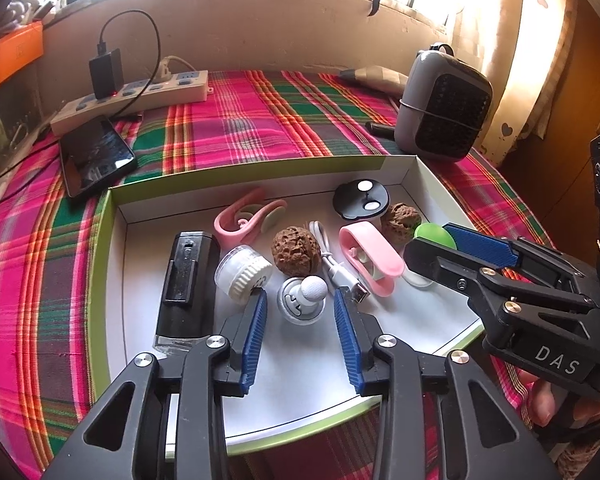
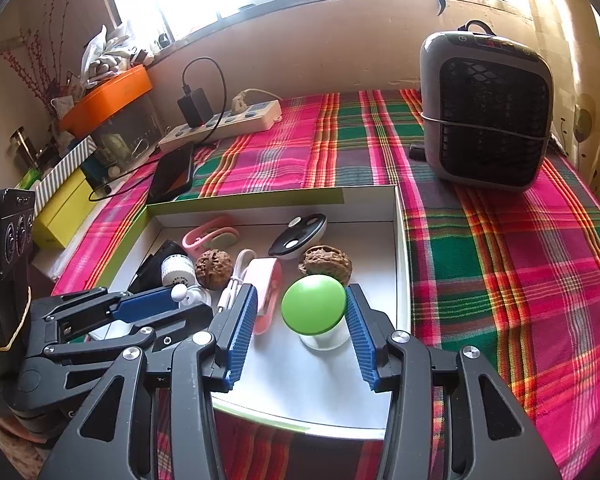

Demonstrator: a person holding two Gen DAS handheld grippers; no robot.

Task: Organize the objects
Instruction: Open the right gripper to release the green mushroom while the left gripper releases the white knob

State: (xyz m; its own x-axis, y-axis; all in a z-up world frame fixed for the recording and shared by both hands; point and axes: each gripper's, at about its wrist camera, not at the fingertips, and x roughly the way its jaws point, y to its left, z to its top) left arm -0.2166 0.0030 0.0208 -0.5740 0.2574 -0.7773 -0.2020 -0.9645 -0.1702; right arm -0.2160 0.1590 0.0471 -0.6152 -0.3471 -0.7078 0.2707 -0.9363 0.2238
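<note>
A shallow white box with a green rim (image 1: 260,170) (image 2: 402,264) holds several small items. My left gripper (image 1: 300,304) is open, its blue pads either side of a small white golf-ball figure (image 1: 304,300). My right gripper (image 2: 302,300) (image 1: 452,240) is open around a green-topped white knob (image 2: 314,304) (image 1: 434,234); its right pad is close to or touching the green top. Also in the box are two walnuts (image 1: 296,252) (image 2: 326,264), a pink clip (image 1: 370,258), a pink earhook (image 1: 248,214), a white cable (image 1: 336,264), a white brush head (image 1: 242,272), a black device (image 1: 186,284) and a black disc (image 1: 360,198).
The box lies on a plaid cloth (image 2: 500,260). A grey heater (image 2: 486,112) stands at the back right. A power strip with a black charger (image 1: 136,94) and a phone (image 1: 94,158) lie at the back left. An orange bin (image 2: 108,96) and yellow box (image 2: 62,212) are at the left.
</note>
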